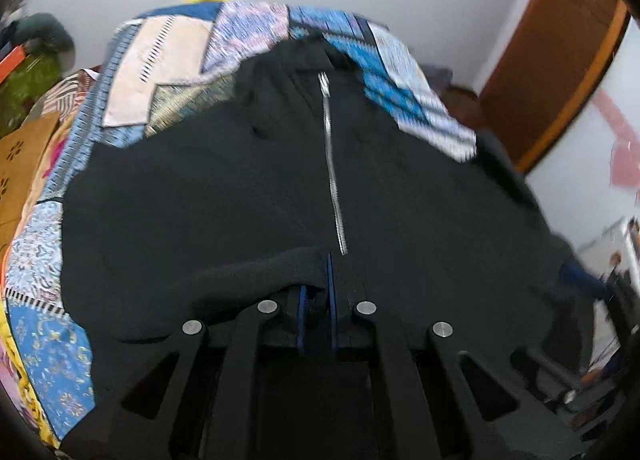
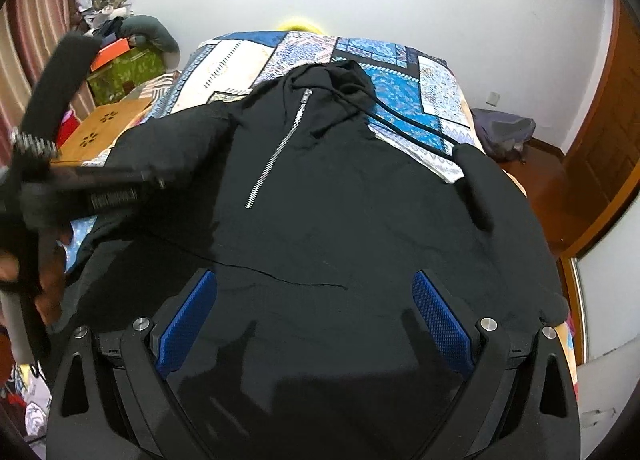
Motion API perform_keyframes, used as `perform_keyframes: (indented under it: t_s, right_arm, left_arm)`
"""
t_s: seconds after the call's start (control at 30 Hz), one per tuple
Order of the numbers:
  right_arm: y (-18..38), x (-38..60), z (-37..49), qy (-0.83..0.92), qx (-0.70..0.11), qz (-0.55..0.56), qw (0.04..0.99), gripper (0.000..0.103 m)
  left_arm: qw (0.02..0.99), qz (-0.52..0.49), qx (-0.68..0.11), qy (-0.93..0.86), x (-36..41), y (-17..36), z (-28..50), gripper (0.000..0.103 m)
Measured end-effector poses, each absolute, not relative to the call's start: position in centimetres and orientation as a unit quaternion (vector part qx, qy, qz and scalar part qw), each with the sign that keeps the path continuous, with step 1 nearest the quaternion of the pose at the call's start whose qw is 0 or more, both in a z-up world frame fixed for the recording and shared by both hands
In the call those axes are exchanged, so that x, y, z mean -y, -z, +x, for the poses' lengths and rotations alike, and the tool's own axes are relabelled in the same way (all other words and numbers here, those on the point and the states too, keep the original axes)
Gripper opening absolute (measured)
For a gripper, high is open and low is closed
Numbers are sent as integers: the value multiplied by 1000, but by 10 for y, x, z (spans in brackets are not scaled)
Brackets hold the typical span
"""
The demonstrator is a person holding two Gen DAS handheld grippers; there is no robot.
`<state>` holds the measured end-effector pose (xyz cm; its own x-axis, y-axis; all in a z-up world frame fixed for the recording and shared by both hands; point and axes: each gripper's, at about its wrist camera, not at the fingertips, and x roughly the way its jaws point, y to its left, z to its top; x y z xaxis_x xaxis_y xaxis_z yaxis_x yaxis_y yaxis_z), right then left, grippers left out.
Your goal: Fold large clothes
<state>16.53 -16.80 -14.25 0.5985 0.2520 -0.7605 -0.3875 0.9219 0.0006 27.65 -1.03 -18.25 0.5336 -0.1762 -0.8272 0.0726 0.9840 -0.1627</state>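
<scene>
Right wrist view: right gripper (image 2: 314, 320) gaping over black hoodie (image 2: 320, 188); left gripper (image 1: 318, 296) clamped on hoodie fabric; patchwork quilt (image 2: 404, 84) beneath; wooden stool (image 2: 100, 128) alongside.

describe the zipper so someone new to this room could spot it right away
Find the bed with the patchwork quilt. A black hoodie lies spread across it. The zipper is the short silver line running down from its collar, the only shiny thing on the dark cloth.
</scene>
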Motion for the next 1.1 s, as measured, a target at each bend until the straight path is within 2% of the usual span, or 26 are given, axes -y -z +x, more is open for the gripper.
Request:
perform_keyframes:
  t_s: [0.1,0.17,0.23,0.3,0.47,0.53,0.8,1.1]
  right_arm:
    - [143,170,167,-174,-412,-86,890,97]
    - [142,170,168,-171,-413,-88,890,97]
    - [141,169,169,-171,-413,-89,890,97]
    - [138,167,169,-171,-411,-92,891,97]
    - [127,154,170,-175,-396,-104,896,97]
    - [119,145,169,-180,-385,-106,899,97]
    - [91,89,164,-223,-342,-142,902,97]
    - [107,-8,161,-311,-359,-195,858,97]
  left_arm:
    - [864,-47,-497,71,12,197,272,7]
    - [853,-49,-514,78,13,206,269,12]
    - [843,-53,-527,91,12,209,264,31]
    - [842,-51,-527,103,11,206,256,42]
    - [866,-32,-489,101,-3,176,229,43]
    - [877,-33,-470,91,-16,160,220,49]
    - [923,-43,-382,-2,-96,102,180,61]
    - [921,-62,-378,-72,-175,109,148,62]
